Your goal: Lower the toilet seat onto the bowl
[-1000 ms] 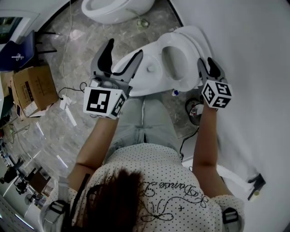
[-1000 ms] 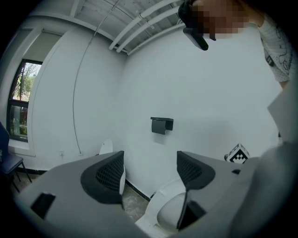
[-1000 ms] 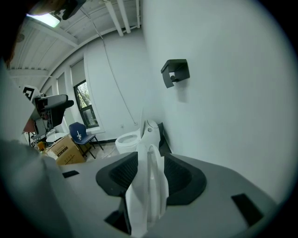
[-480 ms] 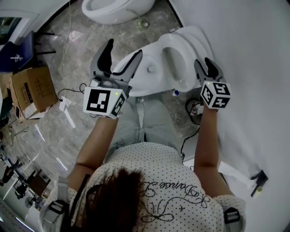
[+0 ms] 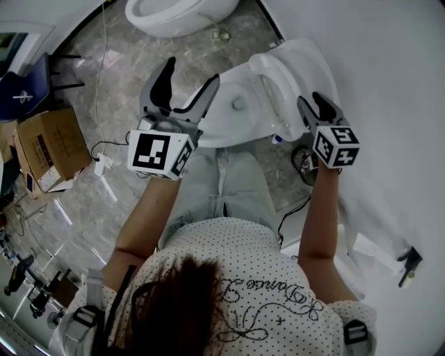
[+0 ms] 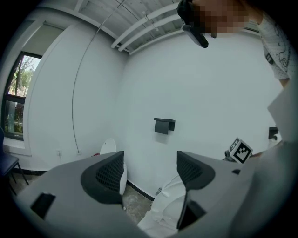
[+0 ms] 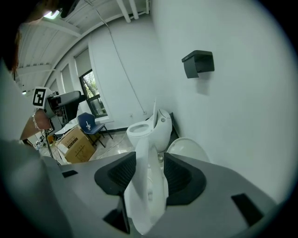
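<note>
— How did the toilet seat [image 7: 146,186] look?

— It was a thick white oval ring, smooth and glossy. It sat at the rear edge of the bowl [image 5: 229,128], on the wall side, and was raised steeply. The lid [image 7: 188,148] stood behind it.

— Which way did it point?

— Its long axis ran upward from the rear edge of the bowl, with the free end on top. It leaned a little toward the front edge. In the right gripper view it was seen edge-on.

— And the tongs?

— The right gripper [image 5: 313,104] grasped the seat near its free end, one pad on each face, though its jaws had just been opening a little. The left gripper [image 5: 191,73] was released. Its jaws stood wide apart with nothing between them, toward the front edge of the bowl.

— And the room?

— The floor [image 5: 104,90] was grey and marbled, and the wall [image 5: 389,83] was white and carried a black holder [image 7: 198,63]. A second toilet [image 5: 174,14] stood further off. A cardboard box [image 5: 52,142] and a blue chair [image 5: 28,87] were well apart, on the side of the window [image 7: 93,90].
</note>
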Demonstrator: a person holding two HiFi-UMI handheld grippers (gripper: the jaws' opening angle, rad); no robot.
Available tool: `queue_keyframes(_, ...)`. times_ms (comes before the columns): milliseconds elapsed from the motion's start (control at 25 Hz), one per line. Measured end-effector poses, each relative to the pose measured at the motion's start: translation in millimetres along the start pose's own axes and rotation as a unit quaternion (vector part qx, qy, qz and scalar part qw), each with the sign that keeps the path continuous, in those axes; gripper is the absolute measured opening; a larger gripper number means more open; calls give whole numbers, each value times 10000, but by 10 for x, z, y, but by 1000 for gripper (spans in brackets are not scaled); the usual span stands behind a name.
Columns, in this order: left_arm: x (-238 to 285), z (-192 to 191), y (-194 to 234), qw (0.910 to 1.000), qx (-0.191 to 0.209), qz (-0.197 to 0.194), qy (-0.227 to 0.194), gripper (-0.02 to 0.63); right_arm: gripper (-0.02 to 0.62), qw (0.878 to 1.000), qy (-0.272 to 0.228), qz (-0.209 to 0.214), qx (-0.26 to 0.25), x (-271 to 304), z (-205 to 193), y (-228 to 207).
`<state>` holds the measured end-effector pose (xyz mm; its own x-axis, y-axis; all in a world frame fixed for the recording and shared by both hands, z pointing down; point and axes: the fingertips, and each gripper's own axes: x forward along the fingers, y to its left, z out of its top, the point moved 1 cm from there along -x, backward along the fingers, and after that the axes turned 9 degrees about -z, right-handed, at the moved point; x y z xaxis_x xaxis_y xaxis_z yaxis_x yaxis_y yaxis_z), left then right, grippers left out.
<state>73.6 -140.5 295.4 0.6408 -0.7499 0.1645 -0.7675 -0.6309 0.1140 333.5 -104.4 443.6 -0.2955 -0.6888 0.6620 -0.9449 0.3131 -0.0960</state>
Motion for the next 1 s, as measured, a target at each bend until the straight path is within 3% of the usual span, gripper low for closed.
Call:
queue_keyframes(400, -249, -50, 441, 9997, -16, -245, 77, 354, 189, 9985, 400, 125, 353, 57, -32, 471)
queue_keyframes(640, -417, -112, 632, 9995, -35, -303, 71, 354, 181, 9943, 561, 571, 701, 104, -134, 815)
queue_keyframes(1000, -714, -302, 854, 9995, -18, -263, 146, 333, 132, 9883, 708, 1101, 783, 128, -329, 1404)
